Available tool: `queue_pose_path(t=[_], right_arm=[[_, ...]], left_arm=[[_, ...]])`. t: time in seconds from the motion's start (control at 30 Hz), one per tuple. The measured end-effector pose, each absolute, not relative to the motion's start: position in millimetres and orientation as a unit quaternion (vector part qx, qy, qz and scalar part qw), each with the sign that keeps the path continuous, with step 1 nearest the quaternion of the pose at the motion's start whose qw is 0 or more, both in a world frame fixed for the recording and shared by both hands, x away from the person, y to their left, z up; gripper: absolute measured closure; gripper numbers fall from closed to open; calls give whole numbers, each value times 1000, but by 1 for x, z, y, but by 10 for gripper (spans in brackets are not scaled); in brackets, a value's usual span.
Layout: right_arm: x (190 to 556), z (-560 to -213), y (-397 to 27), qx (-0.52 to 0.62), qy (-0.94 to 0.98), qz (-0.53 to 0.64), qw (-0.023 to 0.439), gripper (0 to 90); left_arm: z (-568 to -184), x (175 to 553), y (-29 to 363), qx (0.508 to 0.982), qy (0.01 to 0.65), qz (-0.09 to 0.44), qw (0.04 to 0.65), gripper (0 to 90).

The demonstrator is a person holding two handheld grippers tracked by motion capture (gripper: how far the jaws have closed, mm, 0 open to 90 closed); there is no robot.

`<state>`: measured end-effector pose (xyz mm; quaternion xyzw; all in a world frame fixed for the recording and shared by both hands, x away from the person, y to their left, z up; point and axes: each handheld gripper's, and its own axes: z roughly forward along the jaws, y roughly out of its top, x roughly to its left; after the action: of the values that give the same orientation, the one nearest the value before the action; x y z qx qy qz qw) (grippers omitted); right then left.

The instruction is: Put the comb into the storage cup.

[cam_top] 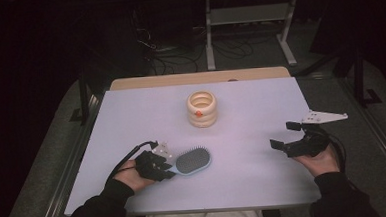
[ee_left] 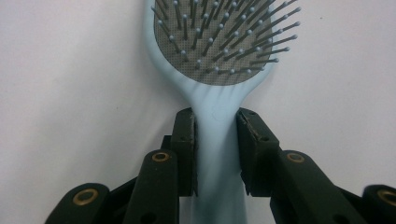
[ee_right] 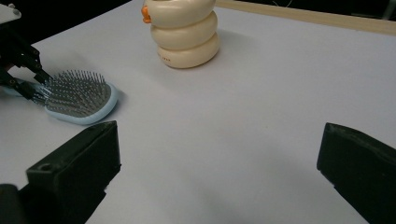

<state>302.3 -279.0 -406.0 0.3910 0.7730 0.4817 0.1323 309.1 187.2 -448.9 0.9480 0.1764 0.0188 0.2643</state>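
Observation:
A light blue hairbrush lies bristles-up on the white table, near the front left. My left gripper is shut on its handle; in the left gripper view both jaws press the blue handle below the bristle pad. My right gripper is held at the table's right side, open with nothing between its jaws. The right gripper view shows the hairbrush and the left gripper at far left. A cream ring-stacked container with an orange spot stands mid-table.
The cream container stands beyond the brush in the right gripper view. A wooden strip runs along the table's far edge. A metal stand and cables lie on the dark floor behind. Bare tabletop stretches between the two grippers.

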Motion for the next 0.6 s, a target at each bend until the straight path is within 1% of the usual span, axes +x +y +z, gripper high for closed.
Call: queue_pose_path(t=[0.3, 0.6], right_arm=[[302, -406, -279, 391, 772, 483, 132, 0], [302, -406, -279, 391, 773, 482, 132, 0]], left_arm=[[-447, 310, 190, 947, 182, 22, 265, 702], [-436, 313, 199, 935, 195, 30, 296, 702]])
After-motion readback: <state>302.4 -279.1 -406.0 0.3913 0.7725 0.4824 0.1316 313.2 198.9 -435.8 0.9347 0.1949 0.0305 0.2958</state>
